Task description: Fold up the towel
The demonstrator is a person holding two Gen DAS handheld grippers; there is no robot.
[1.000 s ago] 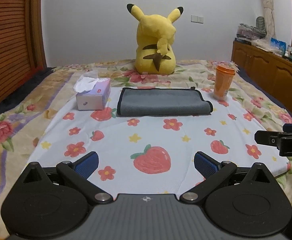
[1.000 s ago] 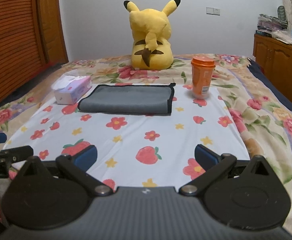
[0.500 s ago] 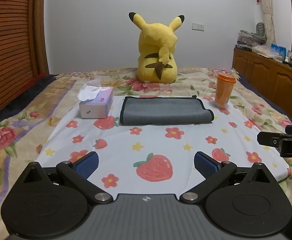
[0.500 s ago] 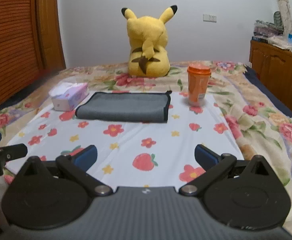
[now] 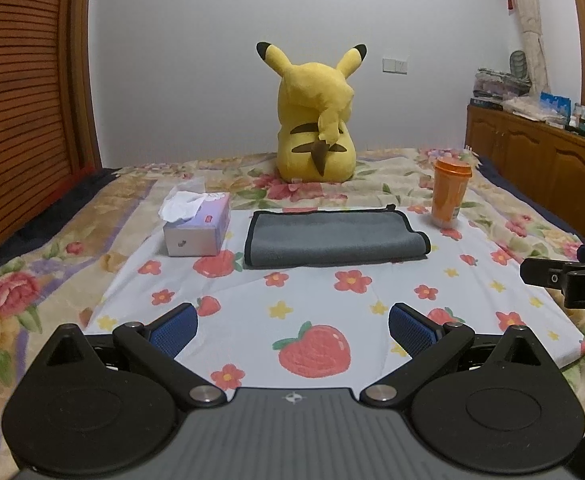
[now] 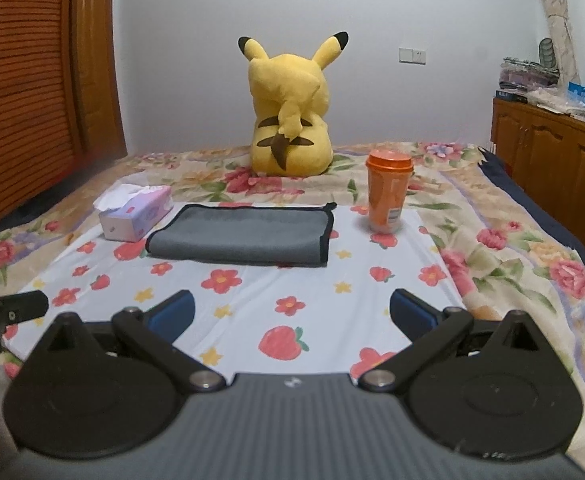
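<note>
A grey towel (image 5: 334,238) with black trim lies folded flat on a white flower-and-strawberry cloth (image 5: 332,304) on the bed; it also shows in the right wrist view (image 6: 244,236). My left gripper (image 5: 292,330) is open and empty, well short of the towel, over the cloth's near part. My right gripper (image 6: 292,316) is open and empty, also well back from the towel. The right gripper's tip shows at the right edge of the left wrist view (image 5: 564,276).
A tissue box (image 5: 196,228) sits left of the towel. An orange lidded cup (image 5: 450,192) stands to its right. A yellow Pikachu plush (image 5: 316,128) sits behind. A wooden cabinet (image 5: 540,168) lines the right wall, a slatted wooden panel (image 5: 20,100) the left.
Both grippers have dropped lower and tilted up, so the view shows more wall and the towel from a flatter angle. The towel has not moved. Both stay open.
</note>
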